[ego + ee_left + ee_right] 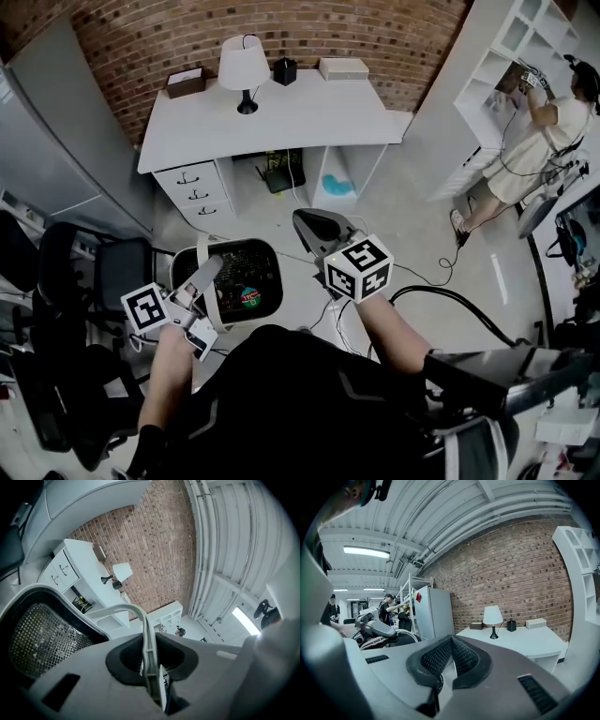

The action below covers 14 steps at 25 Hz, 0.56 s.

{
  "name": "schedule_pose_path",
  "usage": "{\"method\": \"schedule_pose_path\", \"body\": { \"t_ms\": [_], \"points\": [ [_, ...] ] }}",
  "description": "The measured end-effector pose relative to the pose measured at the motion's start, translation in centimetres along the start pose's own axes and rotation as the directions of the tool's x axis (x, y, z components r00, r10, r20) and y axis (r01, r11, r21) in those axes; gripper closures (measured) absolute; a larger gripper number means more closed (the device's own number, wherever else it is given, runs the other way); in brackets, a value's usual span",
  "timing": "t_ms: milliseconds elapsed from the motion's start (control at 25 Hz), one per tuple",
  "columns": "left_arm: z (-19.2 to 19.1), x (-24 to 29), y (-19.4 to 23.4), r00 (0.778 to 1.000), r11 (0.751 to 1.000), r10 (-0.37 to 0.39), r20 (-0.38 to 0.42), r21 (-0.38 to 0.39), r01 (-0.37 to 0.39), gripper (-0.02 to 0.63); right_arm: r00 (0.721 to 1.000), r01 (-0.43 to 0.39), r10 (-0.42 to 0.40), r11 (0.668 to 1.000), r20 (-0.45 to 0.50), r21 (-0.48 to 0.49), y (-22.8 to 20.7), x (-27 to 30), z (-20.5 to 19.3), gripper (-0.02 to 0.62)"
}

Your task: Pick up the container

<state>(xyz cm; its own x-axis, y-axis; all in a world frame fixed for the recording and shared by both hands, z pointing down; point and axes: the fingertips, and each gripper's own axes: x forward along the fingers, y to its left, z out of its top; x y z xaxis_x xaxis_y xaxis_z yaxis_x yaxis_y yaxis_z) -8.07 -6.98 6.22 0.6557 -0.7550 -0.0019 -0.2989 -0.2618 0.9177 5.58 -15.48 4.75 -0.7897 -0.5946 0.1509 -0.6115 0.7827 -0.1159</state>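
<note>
Head view: mesh basket (246, 281) hangs over the floor (412, 234), short of the desk (281, 122) front edge
Left gripper (211, 270): clamped on the basket's white handle (117, 611)
Right gripper (450, 644): closed, holding nothing

Head camera stares steeply down onto the tabletop (281, 117) and lamp (244, 66). Left gripper view hugs the left tongs (149, 644), rolled sideways toward that lamp (123, 571). Right gripper view, tight behind the right tongs (450, 641), faces the lamp (492, 616) level. All three share it.
</note>
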Motion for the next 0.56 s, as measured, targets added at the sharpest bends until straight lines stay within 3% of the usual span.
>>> {"method": "schedule_pose_path", "body": {
  "t_ms": [560],
  "points": [
    [-0.70, 0.39, -0.22, 1.000, 1.000, 0.010, -0.002, -0.028, -0.010, 0.545, 0.999, 0.020, -0.019, 0.999, -0.030, 0.036, -0.95, -0.89, -0.82, 0.588]
  ]
}}
